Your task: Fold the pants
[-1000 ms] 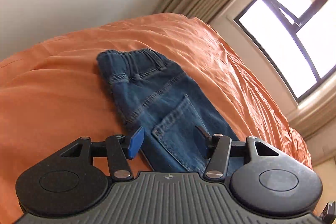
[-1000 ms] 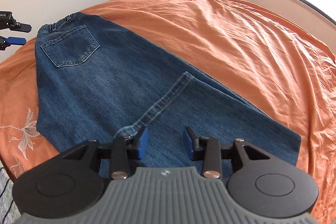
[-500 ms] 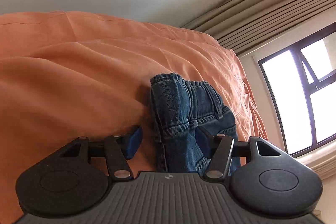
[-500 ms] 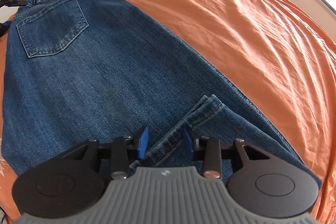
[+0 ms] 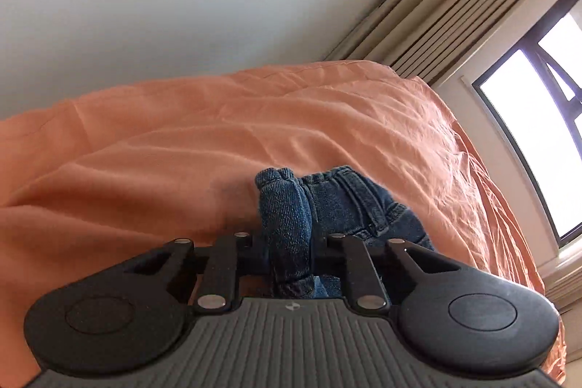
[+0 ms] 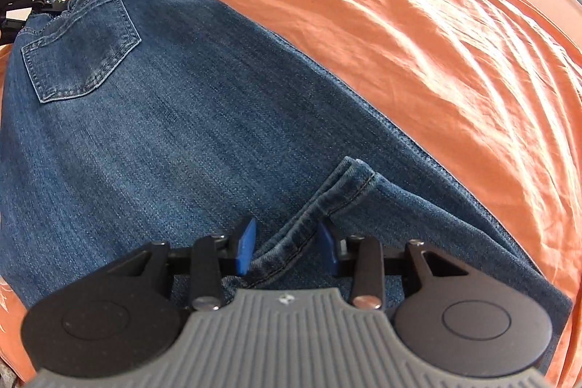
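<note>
bed: orange sheet (image 6: 418,24), wrinkled | on it: blue jeans (image 6: 182,133) lying flat

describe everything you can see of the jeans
The jeans are blue denim with pale stitching, lying flat, back up, on an orange bedsheet. A back pocket shows near the waistband. The left tongs are closing on the bunched waistband; the hem lies between the right tongs, which are open.
</note>
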The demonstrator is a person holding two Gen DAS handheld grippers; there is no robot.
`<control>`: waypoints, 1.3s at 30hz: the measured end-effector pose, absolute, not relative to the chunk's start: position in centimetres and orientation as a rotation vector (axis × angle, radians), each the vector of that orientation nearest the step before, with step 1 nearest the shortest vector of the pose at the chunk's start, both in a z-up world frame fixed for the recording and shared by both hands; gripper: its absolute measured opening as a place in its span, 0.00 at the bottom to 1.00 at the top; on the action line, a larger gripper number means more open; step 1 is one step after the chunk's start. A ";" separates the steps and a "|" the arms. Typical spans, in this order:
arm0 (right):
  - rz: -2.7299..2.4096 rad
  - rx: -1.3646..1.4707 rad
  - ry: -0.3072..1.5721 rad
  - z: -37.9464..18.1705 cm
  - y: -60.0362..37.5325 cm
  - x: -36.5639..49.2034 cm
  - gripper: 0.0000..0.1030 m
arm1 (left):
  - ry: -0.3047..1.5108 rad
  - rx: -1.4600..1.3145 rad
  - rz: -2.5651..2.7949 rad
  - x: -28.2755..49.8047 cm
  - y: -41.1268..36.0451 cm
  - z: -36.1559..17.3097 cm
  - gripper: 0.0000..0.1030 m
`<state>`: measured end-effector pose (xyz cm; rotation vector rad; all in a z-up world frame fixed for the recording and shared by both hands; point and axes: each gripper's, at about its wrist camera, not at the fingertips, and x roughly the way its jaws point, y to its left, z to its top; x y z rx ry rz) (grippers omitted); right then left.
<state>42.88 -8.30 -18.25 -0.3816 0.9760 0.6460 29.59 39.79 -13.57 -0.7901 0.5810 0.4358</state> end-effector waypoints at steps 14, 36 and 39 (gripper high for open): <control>0.622 -0.099 0.906 -12.3 -17.8 38.3 0.33 | 0.359 -0.268 0.155 27.5 18.3 2.5 0.16; 0.547 0.143 0.960 -15.2 -30.7 31.6 0.33 | 0.784 0.150 -0.295 26.9 -8.1 -12.4 0.43; 0.562 0.174 0.948 -14.7 -30.7 31.8 0.33 | 0.852 0.005 -0.431 27.1 -6.8 -10.9 0.56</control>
